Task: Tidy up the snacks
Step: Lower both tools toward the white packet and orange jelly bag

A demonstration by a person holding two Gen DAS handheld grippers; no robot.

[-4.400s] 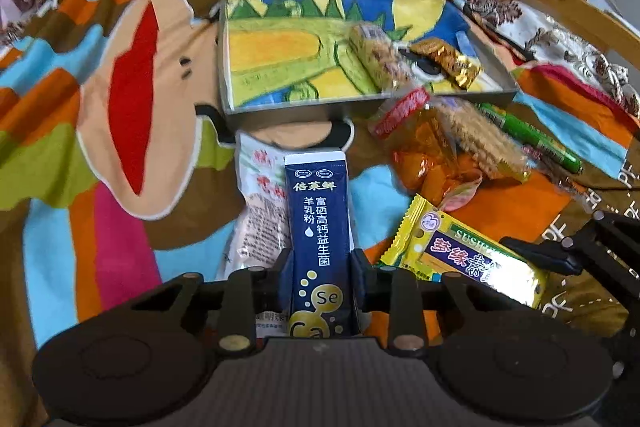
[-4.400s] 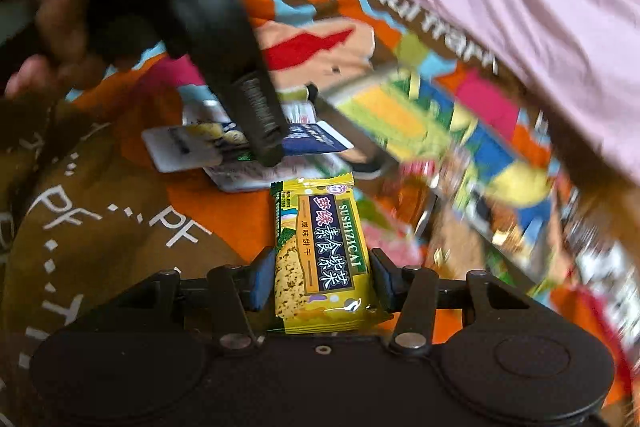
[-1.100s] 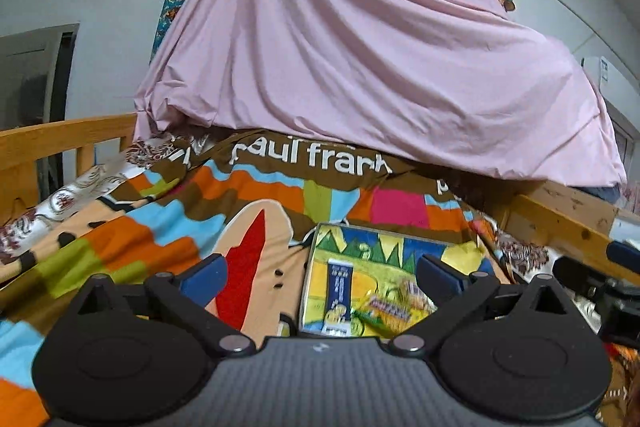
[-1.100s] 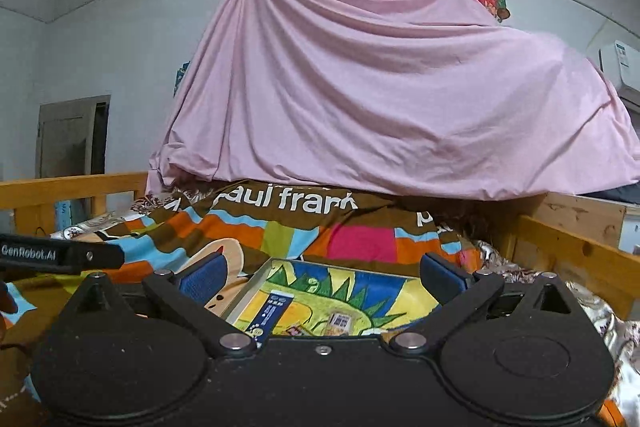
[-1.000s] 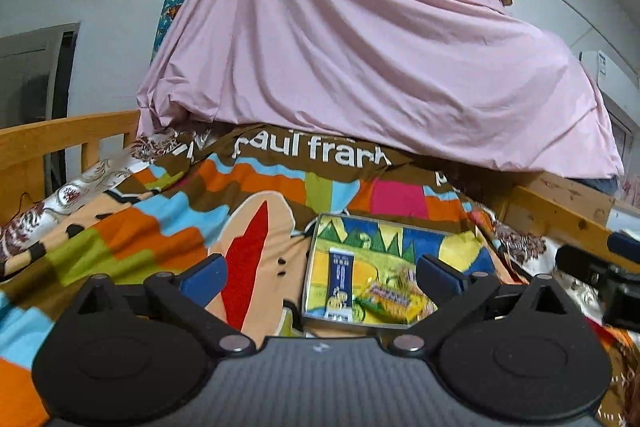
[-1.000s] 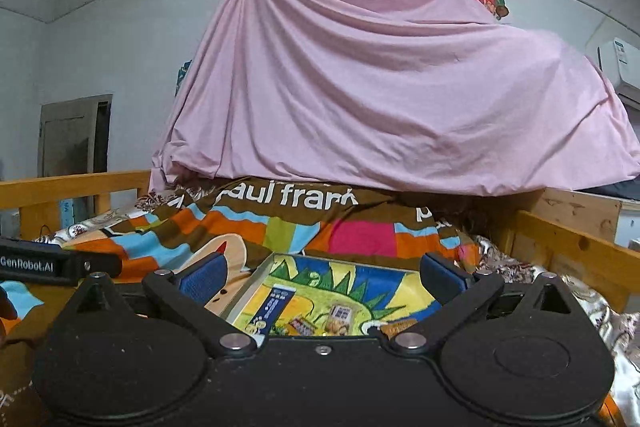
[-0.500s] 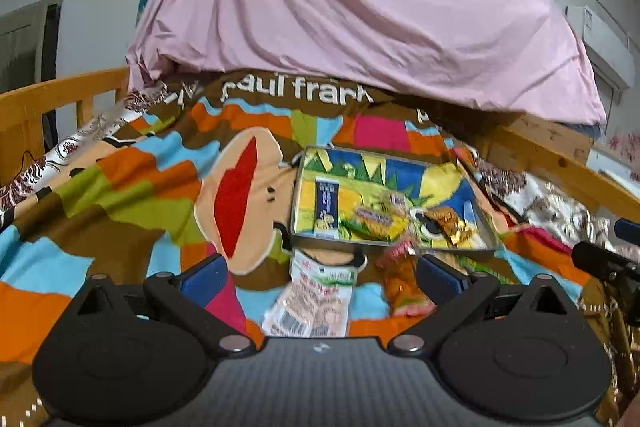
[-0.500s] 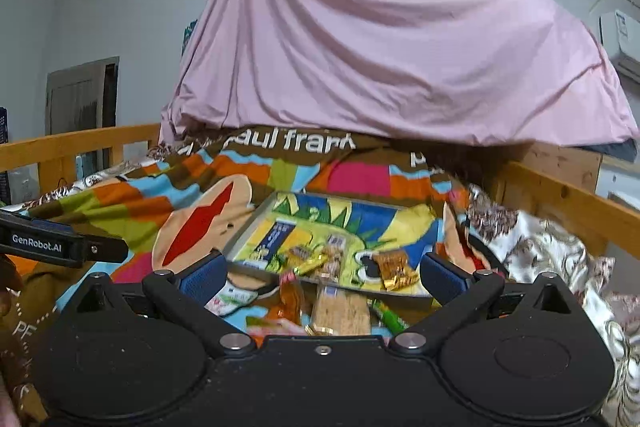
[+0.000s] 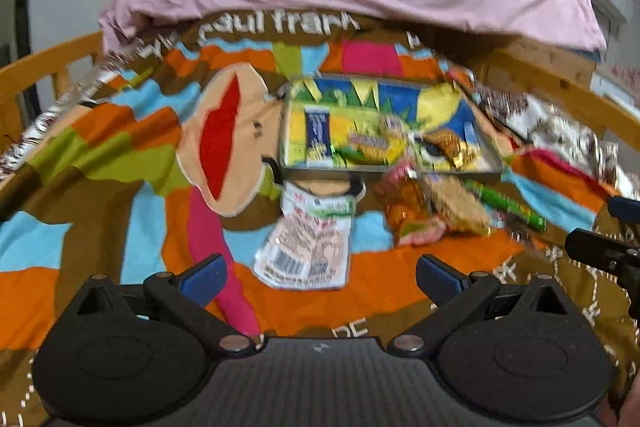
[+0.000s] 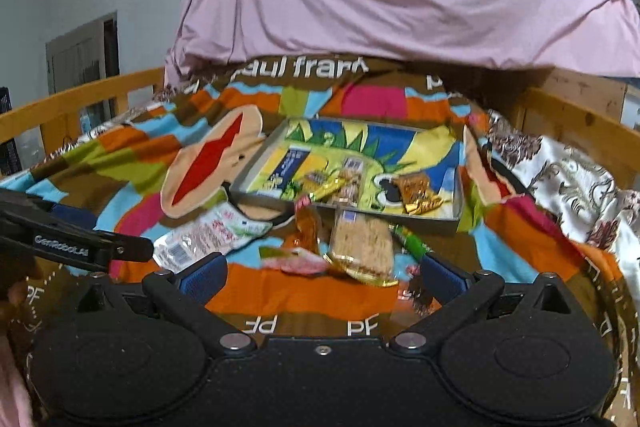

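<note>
Tongs: left tongs (image 9: 320, 273) and right tongs (image 10: 322, 277) both released, empty.
Tray (image 10: 456, 217): frame centre, snacks inside.
White packet (image 9: 306, 251): lower centre, on bedspread (image 9: 100, 155).

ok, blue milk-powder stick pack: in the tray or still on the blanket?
In. The blue stick pack lies flat inside the tray, at its left end. Both grippers are open and hold nothing.

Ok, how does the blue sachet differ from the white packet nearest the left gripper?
The blue sachet lies inside the tray; the white packet lies on the blanket, in front of the tray. The sachet is dark blue and slim; the packet is white with red print and a barcode, and looks wider. Both lie flat, and neither is gripped: the left gripper has its jaws open.
</note>
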